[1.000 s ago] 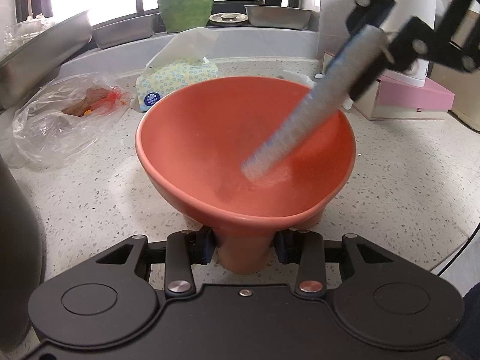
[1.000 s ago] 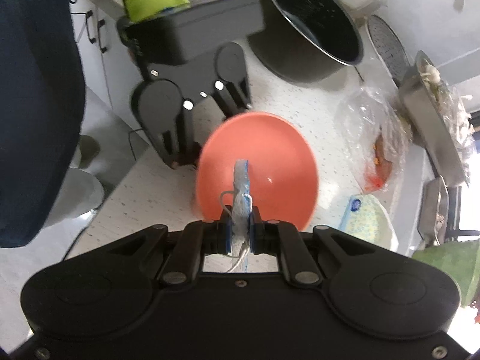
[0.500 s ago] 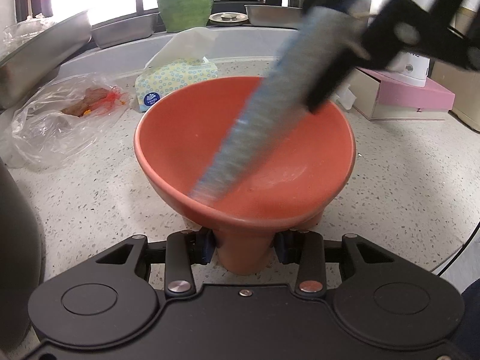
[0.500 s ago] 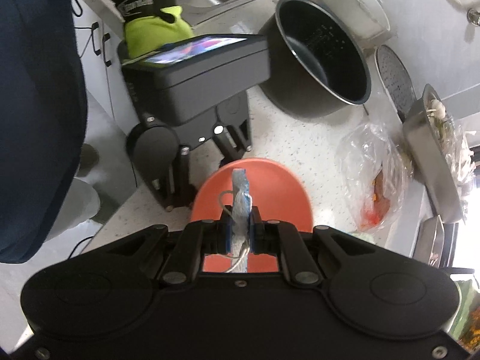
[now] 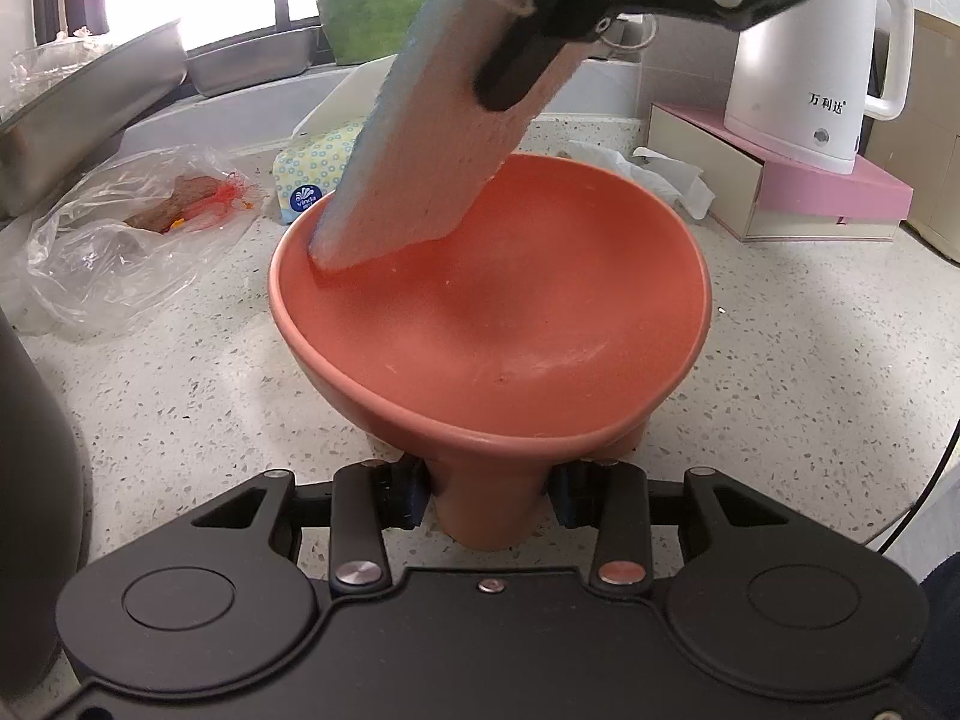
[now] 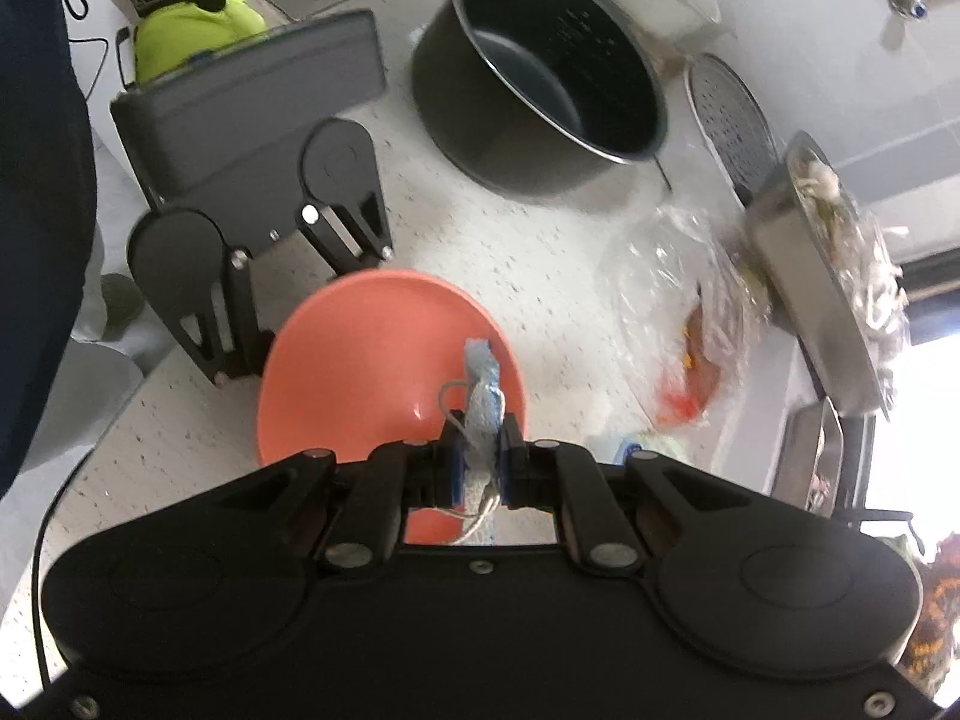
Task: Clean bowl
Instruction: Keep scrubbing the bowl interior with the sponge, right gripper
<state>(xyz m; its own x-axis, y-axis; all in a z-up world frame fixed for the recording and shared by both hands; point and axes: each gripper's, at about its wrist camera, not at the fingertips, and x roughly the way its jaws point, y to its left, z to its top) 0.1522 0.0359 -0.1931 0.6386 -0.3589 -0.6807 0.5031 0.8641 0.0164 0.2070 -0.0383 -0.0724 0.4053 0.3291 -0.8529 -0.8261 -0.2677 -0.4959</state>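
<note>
A salmon-red footed bowl (image 5: 498, 324) stands on the speckled counter. My left gripper (image 5: 489, 498) is shut on the bowl's foot, one blue pad on each side. My right gripper (image 6: 480, 468) is shut on a flat sponge (image 6: 483, 396), blue on one face and pinkish on the other. In the left wrist view the sponge (image 5: 432, 138) comes down from above and its lower edge touches the bowl's inner wall at the far left. The bowl also shows in the right wrist view (image 6: 372, 360), with the left gripper's body beyond it.
A clear plastic bag (image 5: 120, 228) lies left of the bowl, a tissue pack (image 5: 312, 180) behind it. A white kettle (image 5: 810, 60) stands on a pink box (image 5: 798, 192) at the right. A dark pot (image 6: 540, 78) and steel trays (image 6: 834, 288) sit beyond.
The sponge has swept from the bowl's right-centre across to its far-left inner wall and turned its flat face toward the left camera. The left gripper and bowl have stayed put.
</note>
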